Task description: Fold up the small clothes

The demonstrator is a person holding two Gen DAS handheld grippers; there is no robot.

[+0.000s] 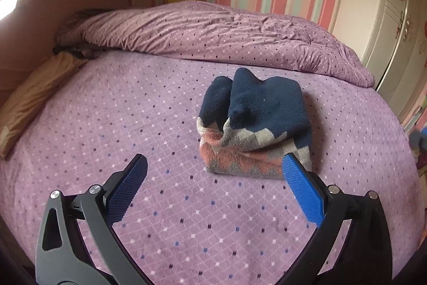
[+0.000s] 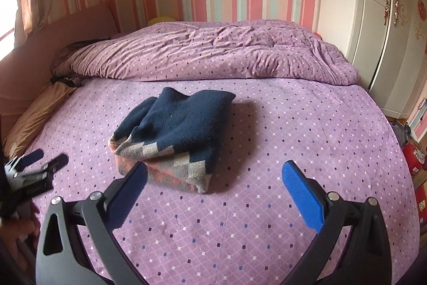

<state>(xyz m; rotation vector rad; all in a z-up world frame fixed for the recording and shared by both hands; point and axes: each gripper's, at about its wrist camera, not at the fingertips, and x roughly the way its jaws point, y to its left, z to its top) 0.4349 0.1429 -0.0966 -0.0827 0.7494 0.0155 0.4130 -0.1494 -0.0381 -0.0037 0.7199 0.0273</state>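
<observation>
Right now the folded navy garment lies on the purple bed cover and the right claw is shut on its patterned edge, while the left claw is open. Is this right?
Not quite. The right claw is open, holding nothing, as the right wrist view shows. The folded navy garment does lie on the purple bed cover, and the left claw is open.

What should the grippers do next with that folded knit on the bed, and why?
Probably pull both back a little and leave it. The knit already lies folded in a compact bundle on the bed, and the left gripper and right gripper both stand open with nothing between their fingers. One top flap looks slightly bunched, so a light press there could tidy it.
</observation>
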